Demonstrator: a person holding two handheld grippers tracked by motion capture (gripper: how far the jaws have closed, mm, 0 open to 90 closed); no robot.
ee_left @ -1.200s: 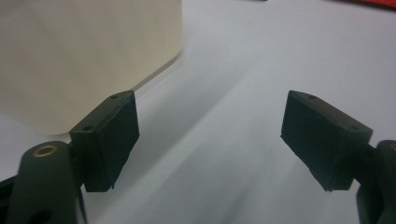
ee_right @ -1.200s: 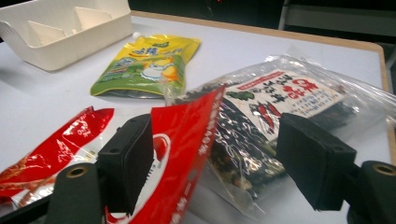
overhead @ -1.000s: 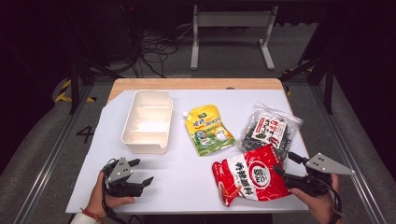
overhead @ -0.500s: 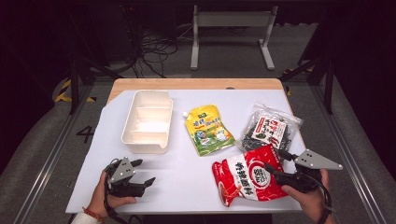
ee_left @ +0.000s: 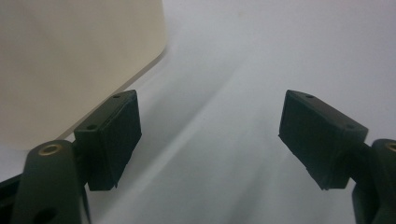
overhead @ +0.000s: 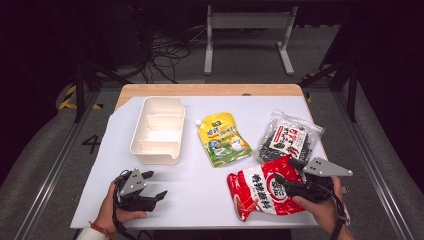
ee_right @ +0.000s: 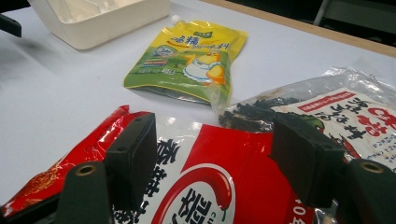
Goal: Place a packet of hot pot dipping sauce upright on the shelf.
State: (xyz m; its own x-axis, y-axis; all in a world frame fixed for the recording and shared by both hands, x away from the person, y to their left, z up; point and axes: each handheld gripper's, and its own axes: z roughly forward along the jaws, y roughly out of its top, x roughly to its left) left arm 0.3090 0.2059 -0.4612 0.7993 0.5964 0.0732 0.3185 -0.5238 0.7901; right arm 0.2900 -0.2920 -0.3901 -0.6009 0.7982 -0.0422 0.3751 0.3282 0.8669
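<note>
White table (overhead: 200,200), right gripper (overhead: 287,175) over red packet (overhead: 260,192)

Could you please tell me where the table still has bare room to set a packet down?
Free: between the white tray, the left gripper and the red packet. Crowded: the right side, where red, yellow and dark packets lie close.

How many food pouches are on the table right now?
3: a red pouch under the right gripper, a yellow-green spout pouch mid-table beside the white tray, and a clear dark-filled bag at the right.
</note>
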